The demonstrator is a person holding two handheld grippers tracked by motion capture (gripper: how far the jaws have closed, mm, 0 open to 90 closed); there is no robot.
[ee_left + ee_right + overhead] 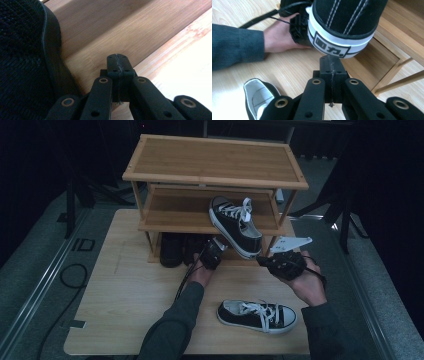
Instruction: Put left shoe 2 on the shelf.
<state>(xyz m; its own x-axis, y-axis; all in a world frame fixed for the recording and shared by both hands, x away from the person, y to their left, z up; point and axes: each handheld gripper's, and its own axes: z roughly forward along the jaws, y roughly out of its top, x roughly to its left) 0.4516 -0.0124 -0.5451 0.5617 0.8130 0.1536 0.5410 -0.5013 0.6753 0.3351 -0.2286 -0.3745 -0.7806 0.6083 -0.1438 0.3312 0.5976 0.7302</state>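
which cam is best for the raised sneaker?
High view: the raised sneaker shows whole, laces up, tilted at the shelf rack's middle shelf. Right gripper view gives its heel with the logo tab. Left gripper view gives a dark, close slice of its side.

Pale wooden table [120, 320]: shoe rack [210, 165], one sneaker [257, 316].

You are working in what looks like a recording studio or lab set, not a home. The light wooden tabletop [125, 320] stands on grey carpet [30, 265], and the space beyond its far edge is dark, as if curtained off. Black stand legs [345, 220] rise past its left and right far corners, and a cable [70, 280] loops on the floor off its left edge. A bamboo shoe rack [215, 162] serves as the prop.
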